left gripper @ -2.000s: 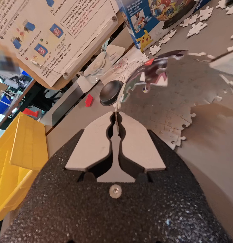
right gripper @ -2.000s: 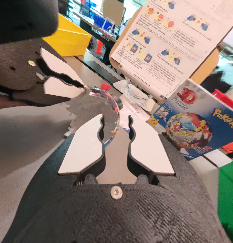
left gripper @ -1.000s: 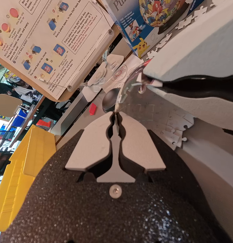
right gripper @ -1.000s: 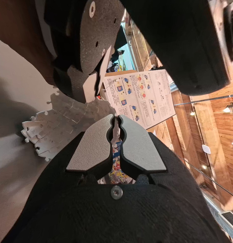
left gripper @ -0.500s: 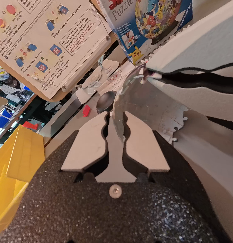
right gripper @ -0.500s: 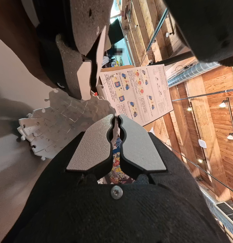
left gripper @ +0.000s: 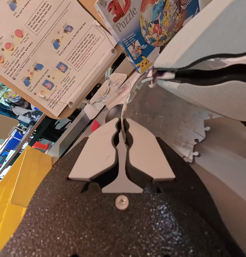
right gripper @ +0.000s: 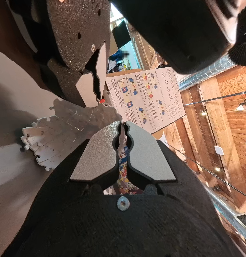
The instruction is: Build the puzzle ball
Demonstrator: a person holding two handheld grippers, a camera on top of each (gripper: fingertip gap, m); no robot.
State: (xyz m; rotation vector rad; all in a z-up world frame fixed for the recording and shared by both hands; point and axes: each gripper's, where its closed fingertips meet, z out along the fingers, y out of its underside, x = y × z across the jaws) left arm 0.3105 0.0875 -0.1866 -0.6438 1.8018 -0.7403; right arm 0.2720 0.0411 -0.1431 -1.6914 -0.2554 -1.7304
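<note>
A partly built puzzle ball shell (left gripper: 161,118), curved, with its plain grey inside facing me, is held in the air between both grippers. My left gripper (left gripper: 122,122) is shut on the shell's lower rim. My right gripper (left gripper: 158,73) comes in from the upper right and is shut on the shell's upper rim. In the right wrist view, the right gripper (right gripper: 123,123) pinches the rim edge-on, and the shell (right gripper: 66,128) fans out to the left with jagged tabs. The left gripper (right gripper: 98,100) clamps its far edge from above.
An instruction board (left gripper: 50,48) stands behind on the left, with the puzzle box (left gripper: 140,34) to its right. A black dome stand (left gripper: 113,113), a small red block (left gripper: 95,124) and white plastic parts (left gripper: 105,90) lie on the grey table. A yellow bin (left gripper: 19,180) sits at the left. There is about 7 cm between the tips of the two grippers. To reach the small red block (left gripper: 95,124) in a straight line is about 20 cm for my left fingers, about 30 cm for my right.
The right gripper came in and shut on the shell's upper rim. The left gripper opened half a second ago and has shut again on the shell's rim.
</note>
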